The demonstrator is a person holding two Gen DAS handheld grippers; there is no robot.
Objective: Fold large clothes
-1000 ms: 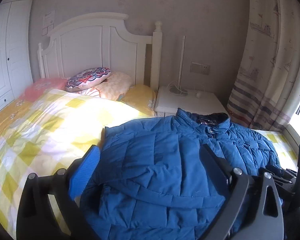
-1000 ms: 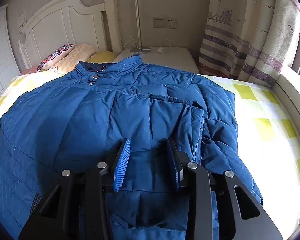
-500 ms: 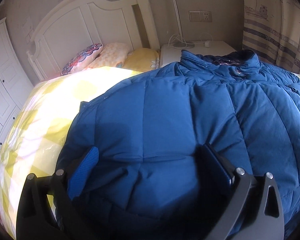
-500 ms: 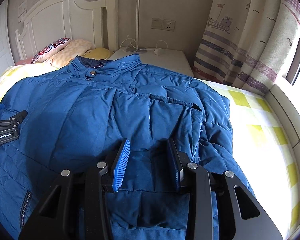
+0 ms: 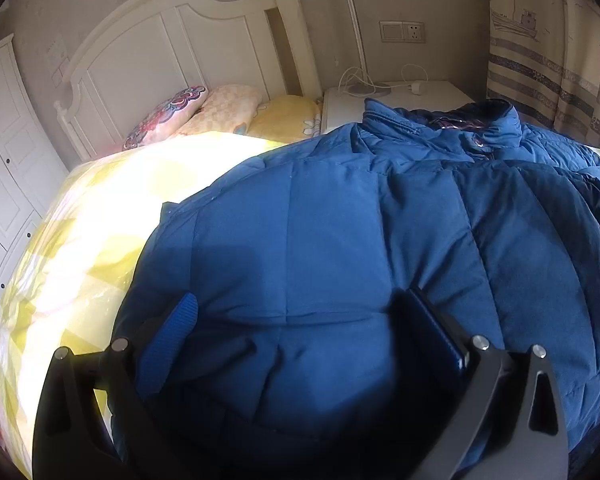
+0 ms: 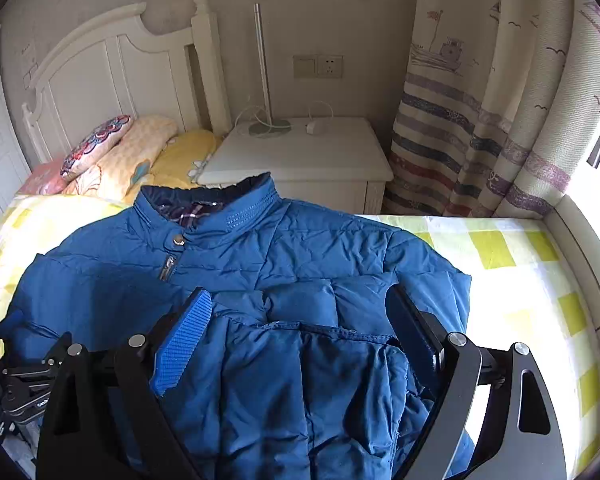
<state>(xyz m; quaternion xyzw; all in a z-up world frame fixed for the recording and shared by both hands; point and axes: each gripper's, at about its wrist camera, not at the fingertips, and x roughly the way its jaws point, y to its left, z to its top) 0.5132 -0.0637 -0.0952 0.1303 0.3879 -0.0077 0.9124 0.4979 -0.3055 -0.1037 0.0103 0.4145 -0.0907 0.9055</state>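
The blue jacket (image 6: 300, 264) lies flat on the bed (image 6: 512, 264), collar away from both grippers. The right gripper (image 6: 300, 344) has just opened its fingers wide over the folded sleeve, holding nothing. The left gripper (image 5: 300, 336) is wide too, low over the other side.

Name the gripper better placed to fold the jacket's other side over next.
Left. The left gripper sits open over the jacket's unfolded side. The right gripper has just opened its jaws over the folded sleeve.

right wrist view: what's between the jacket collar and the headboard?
Right wrist view: the yellow pillow lies between the blue puffer jacket's collar and the white headboard, with the nightstand corner beside it.
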